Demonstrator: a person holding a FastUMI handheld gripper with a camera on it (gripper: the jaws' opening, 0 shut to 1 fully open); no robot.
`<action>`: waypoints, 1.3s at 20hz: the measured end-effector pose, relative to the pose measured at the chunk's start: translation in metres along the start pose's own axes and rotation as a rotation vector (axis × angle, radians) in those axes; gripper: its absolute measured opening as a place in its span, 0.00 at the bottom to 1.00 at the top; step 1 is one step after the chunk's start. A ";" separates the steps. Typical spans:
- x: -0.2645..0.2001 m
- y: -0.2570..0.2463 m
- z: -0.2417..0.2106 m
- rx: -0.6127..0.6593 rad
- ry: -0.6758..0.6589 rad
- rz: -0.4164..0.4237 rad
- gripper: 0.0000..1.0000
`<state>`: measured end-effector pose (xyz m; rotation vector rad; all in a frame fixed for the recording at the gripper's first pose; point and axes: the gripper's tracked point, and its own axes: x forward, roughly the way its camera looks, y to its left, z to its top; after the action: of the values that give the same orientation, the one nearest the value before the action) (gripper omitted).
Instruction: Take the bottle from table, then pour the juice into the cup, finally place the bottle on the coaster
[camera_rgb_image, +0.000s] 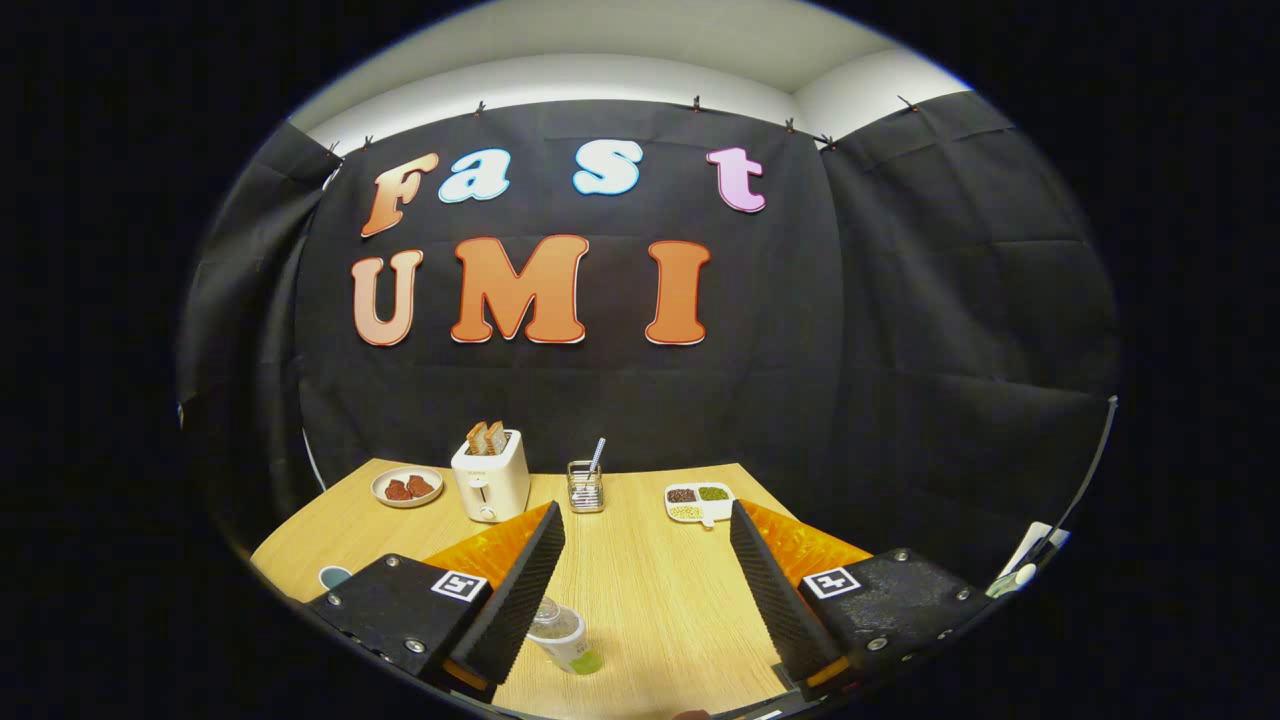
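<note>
The gripper (648, 560) hangs above a pale wooden table (660, 590) with its two fingers spread wide and nothing between the pads. A small clear plastic bottle with a white and green label (562, 634) lies just inside the left finger (520, 590), low and close to its base, well short of the fingertips; whether it touches that finger cannot be told. The right finger (775, 590) is well apart from the bottle, with bare table between them.

Beyond the left finger, near the table's near left corner, a small teal cup (334, 576) peeks out from behind the gripper's body; its contents are hidden.

Farther ahead, along the back edge of the table, other things stand clear of the bottle. Past the left fingertip sits a white toaster (490, 478) with two slices of browned bread upright in its slots. To the left of the toaster lies a round pale plate (407, 487) holding two reddish-brown pieces of food. Straight ahead between the fingers stands a small wire holder (585, 487) with a striped straw leaning out of it. Just beyond the right fingertip lies a white divided dish (700, 503) with dark, green and pale beans in separate compartments.
</note>
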<state>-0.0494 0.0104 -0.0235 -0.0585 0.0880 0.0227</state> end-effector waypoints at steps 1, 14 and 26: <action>-0.001 -0.001 0.004 0.000 -0.026 -0.010 0.99; -0.020 0.064 -0.109 0.082 0.027 0.061 0.99; 0.027 0.090 -0.228 0.048 0.250 0.071 0.99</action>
<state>-0.0447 0.0875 -0.2575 -0.0095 0.3400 0.0838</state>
